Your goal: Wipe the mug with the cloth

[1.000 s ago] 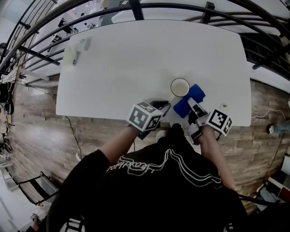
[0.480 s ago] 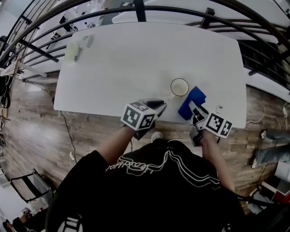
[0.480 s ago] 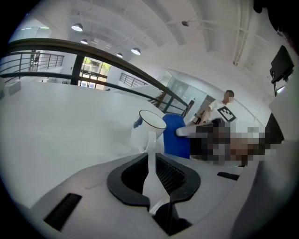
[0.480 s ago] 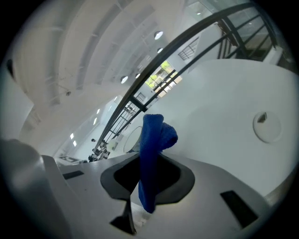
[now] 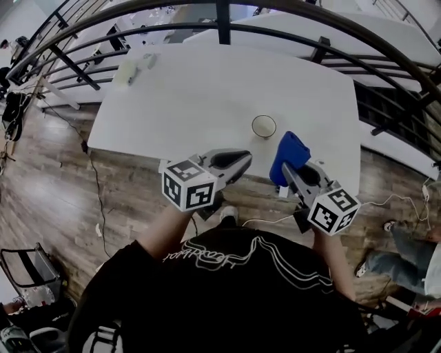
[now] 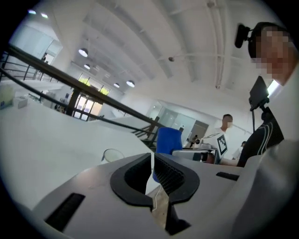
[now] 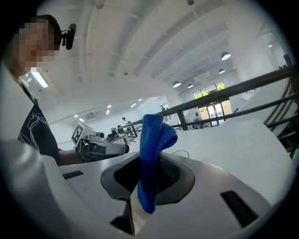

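A pale mug (image 5: 264,126) stands upright near the front edge of the white table (image 5: 193,96); its rim (image 6: 112,155) also shows in the left gripper view. My right gripper (image 5: 285,169) is shut on a blue cloth (image 5: 289,153), which stands up out of the jaws (image 7: 152,149), just right of the mug and nearer to me. My left gripper (image 5: 246,160) hangs over the table's front edge, left of the cloth and apart from the mug. Its jaws (image 6: 153,161) are closing to a thin slit with nothing between them.
Small pale items (image 5: 134,69) lie at the table's far left corner. A dark metal railing (image 5: 220,21) curves behind the table. Wooden floor with a cable (image 5: 93,200) lies below the front edge. A person's legs (image 5: 406,255) show at the right.
Both grippers have drawn back from the mug toward the table's front edge. The blue cloth has risen with the right gripper. The mug has stayed put.
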`<state>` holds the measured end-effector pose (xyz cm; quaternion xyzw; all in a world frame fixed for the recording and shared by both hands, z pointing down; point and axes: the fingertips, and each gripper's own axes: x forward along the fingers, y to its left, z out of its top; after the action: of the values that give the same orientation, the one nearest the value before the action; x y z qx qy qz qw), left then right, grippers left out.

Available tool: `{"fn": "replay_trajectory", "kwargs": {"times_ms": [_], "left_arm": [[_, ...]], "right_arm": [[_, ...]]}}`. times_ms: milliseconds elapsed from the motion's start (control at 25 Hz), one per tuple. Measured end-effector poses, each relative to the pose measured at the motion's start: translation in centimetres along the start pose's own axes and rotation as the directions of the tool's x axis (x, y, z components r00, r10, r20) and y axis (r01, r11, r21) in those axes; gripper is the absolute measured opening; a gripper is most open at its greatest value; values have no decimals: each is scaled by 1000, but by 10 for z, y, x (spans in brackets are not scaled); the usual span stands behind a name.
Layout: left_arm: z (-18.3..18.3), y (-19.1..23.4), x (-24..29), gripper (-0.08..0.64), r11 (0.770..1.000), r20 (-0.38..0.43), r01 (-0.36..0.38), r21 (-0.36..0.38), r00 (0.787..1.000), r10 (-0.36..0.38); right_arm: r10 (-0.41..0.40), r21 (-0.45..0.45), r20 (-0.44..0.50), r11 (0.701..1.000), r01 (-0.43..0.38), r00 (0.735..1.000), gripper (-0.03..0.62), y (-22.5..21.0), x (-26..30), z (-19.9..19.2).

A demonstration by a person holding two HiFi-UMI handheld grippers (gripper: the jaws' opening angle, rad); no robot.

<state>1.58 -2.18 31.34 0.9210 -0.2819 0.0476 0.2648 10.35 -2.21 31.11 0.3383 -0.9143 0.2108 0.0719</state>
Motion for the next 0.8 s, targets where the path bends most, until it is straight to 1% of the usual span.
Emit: {"fn": "replay_trajectory", "kwargs": {"times_ms": [80,160,240,280,400,560,800], "left_arm": [[9,-36,-7,19,996,31,13,83,999,-15],[10,-67,-10,12,986,31,13,165,999,-19],[7,-91,-12,9,977,23,13,212,1000,-19],[5,-101,-13,9,976,23,14,219,1000,-19],[4,-120,-18,9,978,32,9,210,999,-16],[8,-125,-20,8,980,25,-11,198,1000,6],[-8,-157,-33,8,979,46,-28,200,999,19]], "right_arm": [[15,-32,18,999,-14,1000,61,18,-23,7],[24,-48,37,999,-22,999,61,31,-43,10],[34,-43,51,999,-32,998,61,40,-60,8],[40,-37,55,999,-38,998,61,45,-67,7],[49,-42,55,998,-47,997,61,56,-79,4],[58,-40,59,998,-56,997,61,61,-81,12],[68,-62,81,996,-63,994,61,83,-109,2]]}}
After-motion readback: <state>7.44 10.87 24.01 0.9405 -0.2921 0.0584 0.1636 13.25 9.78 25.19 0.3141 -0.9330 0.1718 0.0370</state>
